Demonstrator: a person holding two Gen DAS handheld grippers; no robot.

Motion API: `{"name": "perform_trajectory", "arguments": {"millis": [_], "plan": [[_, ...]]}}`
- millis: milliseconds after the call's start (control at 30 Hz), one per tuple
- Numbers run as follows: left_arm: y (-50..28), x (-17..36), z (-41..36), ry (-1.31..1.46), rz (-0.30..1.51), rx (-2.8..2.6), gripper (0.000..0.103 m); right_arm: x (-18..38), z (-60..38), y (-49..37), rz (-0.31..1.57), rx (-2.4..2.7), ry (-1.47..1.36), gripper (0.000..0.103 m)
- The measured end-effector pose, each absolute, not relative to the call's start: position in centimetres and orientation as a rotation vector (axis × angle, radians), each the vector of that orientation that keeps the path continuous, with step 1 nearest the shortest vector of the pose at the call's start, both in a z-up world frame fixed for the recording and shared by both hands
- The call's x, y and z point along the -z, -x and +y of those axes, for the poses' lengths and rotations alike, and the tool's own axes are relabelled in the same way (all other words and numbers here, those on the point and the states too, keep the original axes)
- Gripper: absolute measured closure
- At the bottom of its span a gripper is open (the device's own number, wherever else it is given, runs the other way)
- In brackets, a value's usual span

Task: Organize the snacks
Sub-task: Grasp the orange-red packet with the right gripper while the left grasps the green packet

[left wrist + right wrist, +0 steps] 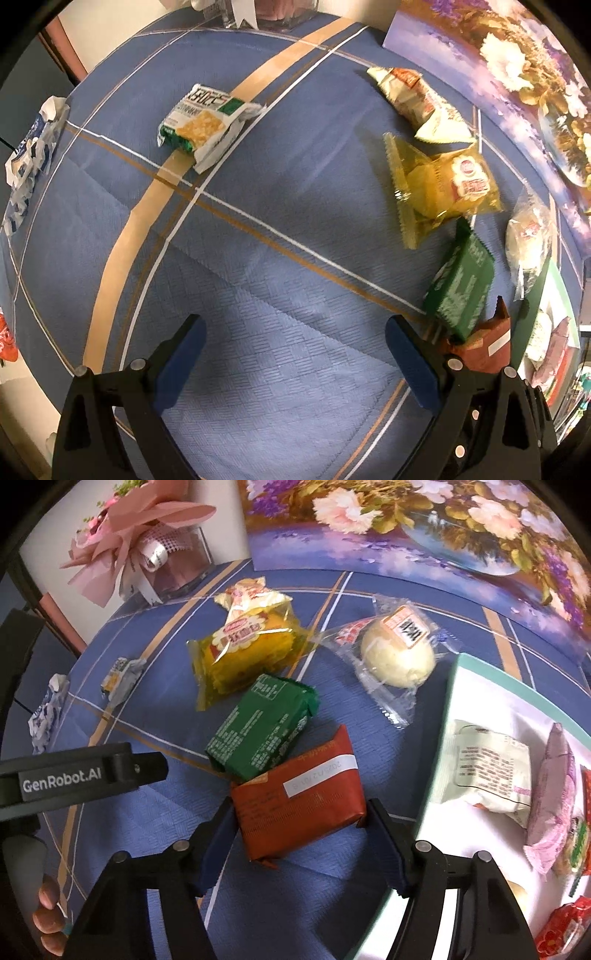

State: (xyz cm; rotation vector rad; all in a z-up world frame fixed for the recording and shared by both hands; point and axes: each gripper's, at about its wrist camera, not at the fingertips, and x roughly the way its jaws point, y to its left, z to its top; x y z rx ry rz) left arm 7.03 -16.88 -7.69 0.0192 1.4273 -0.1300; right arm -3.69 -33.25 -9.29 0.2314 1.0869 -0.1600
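In the right wrist view my right gripper (297, 819) is shut on a red-brown snack pack (295, 805), its pads pressing both sides. A green pack (258, 727) leans against it, with a yellow cake pack (247, 653) and a wrapped bun (399, 653) behind. A white tray with a teal rim (448, 716) at the right holds several snacks. In the left wrist view my left gripper (295, 354) is open and empty over the blue cloth. A cracker pack (207, 125) lies ahead of it; the yellow pack (439, 184), green pack (461, 288) and red-brown pack (487, 343) lie to its right.
A flower painting (424, 524) leans at the back. A pink bouquet box (147, 550) stands at the back left. A blue-white wrapper (29, 155) lies at the table's left edge. A cream snack bag (417, 99) lies near the painting. The left gripper body (74, 775) shows at left.
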Motion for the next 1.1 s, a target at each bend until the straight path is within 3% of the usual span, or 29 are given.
{"name": "perform_trajectory", "arguments": {"millis": [533, 867, 1100], "plan": [[-6.8, 3.8, -21.6, 0.023, 1.303, 0.282, 0.006, 5.4, -36.5, 6.3, 0.978, 0.218, -0.326, 0.031], [-7.5, 5.8, -26.0, -0.047, 1.235, 0.364, 0.007, 4.9, -38.9, 7.0, 0.974, 0.29, -0.344, 0.031], [-6.1, 6.3, -27.4, -0.144, 1.224, 0.438, 0.027, 5.5, -40.2, 7.4, 0.98, 0.304, -0.387, 0.031]]}}
